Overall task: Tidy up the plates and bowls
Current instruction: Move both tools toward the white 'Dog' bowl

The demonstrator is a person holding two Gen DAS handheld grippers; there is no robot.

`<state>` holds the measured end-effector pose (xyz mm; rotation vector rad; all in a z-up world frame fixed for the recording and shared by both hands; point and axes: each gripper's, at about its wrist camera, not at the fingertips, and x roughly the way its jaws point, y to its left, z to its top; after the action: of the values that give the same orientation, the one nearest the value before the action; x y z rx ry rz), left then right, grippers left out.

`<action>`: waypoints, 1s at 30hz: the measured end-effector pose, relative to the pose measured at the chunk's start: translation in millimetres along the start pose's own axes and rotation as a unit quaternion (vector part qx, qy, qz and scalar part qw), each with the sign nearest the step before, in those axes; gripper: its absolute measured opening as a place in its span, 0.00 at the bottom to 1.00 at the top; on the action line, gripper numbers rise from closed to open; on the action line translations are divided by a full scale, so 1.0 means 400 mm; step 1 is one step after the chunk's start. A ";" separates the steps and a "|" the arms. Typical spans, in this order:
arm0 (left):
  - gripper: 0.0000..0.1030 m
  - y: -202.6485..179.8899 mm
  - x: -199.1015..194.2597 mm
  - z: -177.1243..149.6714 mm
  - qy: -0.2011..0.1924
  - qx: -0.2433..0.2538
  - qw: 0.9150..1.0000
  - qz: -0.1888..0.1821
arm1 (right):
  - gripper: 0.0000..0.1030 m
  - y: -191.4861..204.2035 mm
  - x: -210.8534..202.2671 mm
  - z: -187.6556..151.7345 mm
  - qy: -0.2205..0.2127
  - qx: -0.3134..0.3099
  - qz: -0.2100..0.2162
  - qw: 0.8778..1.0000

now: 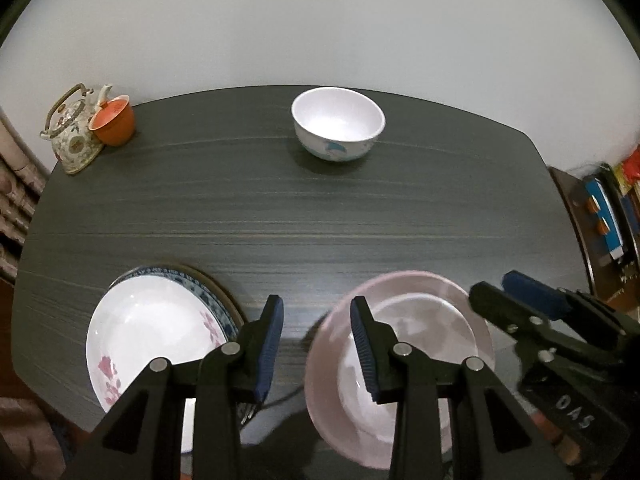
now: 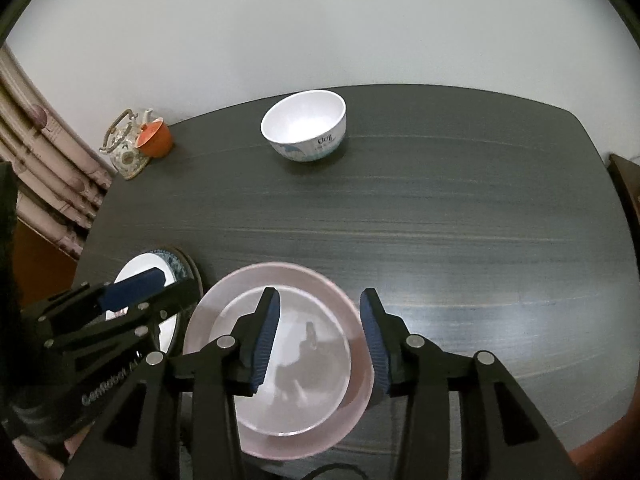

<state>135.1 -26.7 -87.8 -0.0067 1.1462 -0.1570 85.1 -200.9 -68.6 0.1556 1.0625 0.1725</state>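
A pink plate (image 1: pixel 420 312) (image 2: pixel 300 352) lies on the dark table (image 1: pixel 280 220) near its front edge. My left gripper (image 1: pixel 317 308) hangs open over the plate's left rim, pads clear of it. My right gripper (image 2: pixel 319 294) is open above the right rim, which passes between its fingers untouched. To the left sits a white plate with pink flowers (image 1: pixel 152 320) (image 2: pixel 136 268), stacked on a blue-patterned plate (image 1: pixel 216 300). A white bowl with blue fish print (image 1: pixel 338 122) (image 2: pixel 304 124) stands upright at the far side.
A patterned teapot (image 1: pixel 72 132) (image 2: pixel 126 148) and an orange cup (image 1: pixel 114 122) (image 2: pixel 156 140) stand at the far left corner. A white wall runs behind the table. A curtain hangs at the left, and a shelf with colourful items (image 1: pixel 608 216) stands at the right.
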 end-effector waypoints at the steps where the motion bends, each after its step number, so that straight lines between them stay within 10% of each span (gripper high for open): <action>1: 0.43 0.008 0.006 0.007 0.000 -0.002 1.000 -0.001 | 0.38 -0.003 0.001 0.004 -0.002 -0.001 0.001 1.000; 30: 0.50 0.165 0.261 0.355 0.019 -0.090 0.995 -0.025 | 0.42 -0.143 0.240 0.353 0.020 -0.024 0.019 0.999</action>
<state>313.9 14.5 -129.3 -0.1933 1.1963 -0.0988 258.3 -242.2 -94.8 0.1289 1.0947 0.2368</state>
